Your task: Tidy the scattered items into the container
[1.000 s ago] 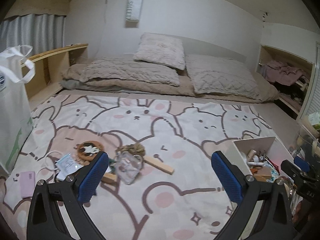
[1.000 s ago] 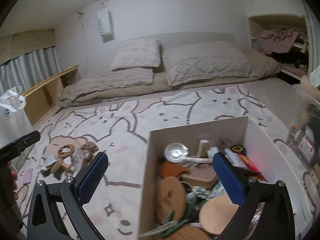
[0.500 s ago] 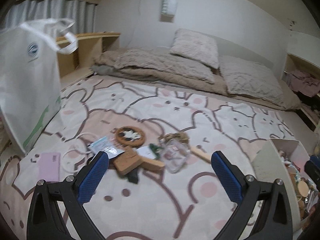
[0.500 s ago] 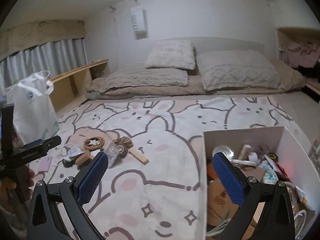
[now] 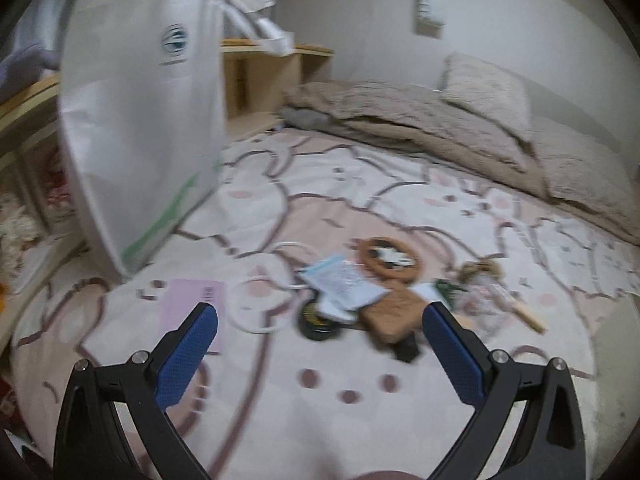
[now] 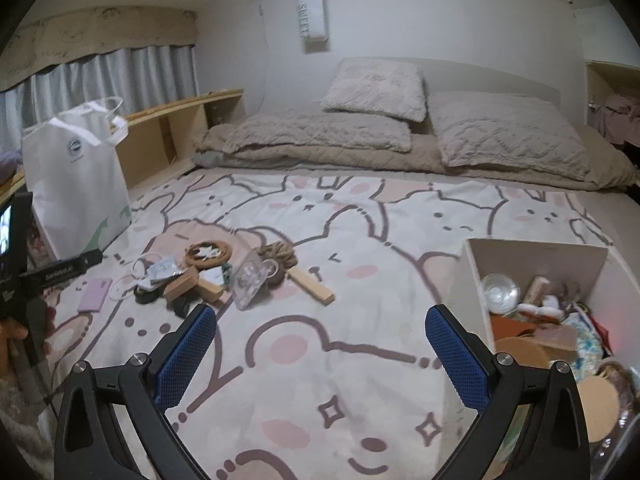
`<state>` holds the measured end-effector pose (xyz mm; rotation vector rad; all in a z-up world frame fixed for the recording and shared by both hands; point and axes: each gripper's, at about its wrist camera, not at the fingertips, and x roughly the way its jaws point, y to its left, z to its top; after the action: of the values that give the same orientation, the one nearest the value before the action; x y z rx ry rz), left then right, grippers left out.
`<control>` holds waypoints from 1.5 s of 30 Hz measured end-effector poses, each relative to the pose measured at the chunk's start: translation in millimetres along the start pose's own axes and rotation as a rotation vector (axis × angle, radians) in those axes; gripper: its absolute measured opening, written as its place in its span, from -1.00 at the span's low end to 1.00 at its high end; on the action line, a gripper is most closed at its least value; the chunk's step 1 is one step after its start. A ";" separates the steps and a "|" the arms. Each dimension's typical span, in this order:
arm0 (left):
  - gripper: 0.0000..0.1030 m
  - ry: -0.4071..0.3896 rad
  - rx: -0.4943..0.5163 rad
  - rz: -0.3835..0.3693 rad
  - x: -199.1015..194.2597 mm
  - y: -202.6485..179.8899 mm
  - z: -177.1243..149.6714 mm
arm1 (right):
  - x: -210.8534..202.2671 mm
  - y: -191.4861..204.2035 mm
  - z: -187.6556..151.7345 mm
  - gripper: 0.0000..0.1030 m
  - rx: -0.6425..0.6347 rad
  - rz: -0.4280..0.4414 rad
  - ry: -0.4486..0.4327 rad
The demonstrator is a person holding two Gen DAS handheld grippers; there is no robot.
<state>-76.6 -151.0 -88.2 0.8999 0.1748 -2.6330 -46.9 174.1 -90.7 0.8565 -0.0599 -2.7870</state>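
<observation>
- Left wrist view: the left gripper (image 5: pixel 320 336) has its jaws spread wide and nothing between them. It points at the scattered items (image 5: pixel 372 296) lying in a loose heap on the bunny-print blanket (image 5: pixel 360 408).
- The heap includes a white cable loop (image 5: pixel 256 306), a clear sachet (image 5: pixel 344 286), a round wooden coaster (image 5: pixel 390 258), a wooden block (image 5: pixel 394 314), a dark tape roll (image 5: pixel 318 324) and a glass piece (image 5: pixel 482 298). A pink card (image 5: pixel 192 316) lies just apart, nearest the left pad.
- The frame is motion-blurred; finer item identity cannot be confirmed.
- A white tote bag (image 5: pixel 140 120) stands near the heap, on its left.
- Right wrist view: the right gripper (image 6: pixel 320 344) is likewise spread and empty, over bare blanket between the heap and the container (image 6: pixel 536 256).
- The container sits well apart from the heap, to the right, already fairly full.
- Risks, as judged: items overlap, so a pinch may drag neighbours or lift two at once; the flat card and thin sachet may slip from the pads on soft bedding; the cable loop may snag; the glass piece may slide; the crowded container may shed items on drop-off; a leftward swing may knock the tote bag.
</observation>
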 end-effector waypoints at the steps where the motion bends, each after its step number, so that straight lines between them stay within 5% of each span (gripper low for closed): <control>1: 1.00 0.005 0.000 0.019 3.9 5.7 -1.1 | 3.3 3.1 -1.9 1.00 -0.007 0.003 0.007; 12: 1.00 0.106 0.028 0.183 54.1 50.8 -13.5 | 36.6 32.1 -26.3 1.00 -0.097 0.019 0.067; 26: 1.00 0.276 0.016 0.202 121.1 76.1 -28.5 | 65.3 76.0 -43.8 1.00 -0.167 0.058 0.107; 45: 0.94 0.348 -0.001 0.168 137.8 92.2 -33.3 | 159.1 217.4 -2.1 1.00 -0.561 0.013 0.188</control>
<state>-125.3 -268.9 -199.2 1.3081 0.1775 -2.3068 -129.9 -73.5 -157.2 0.9408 0.7049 -2.4827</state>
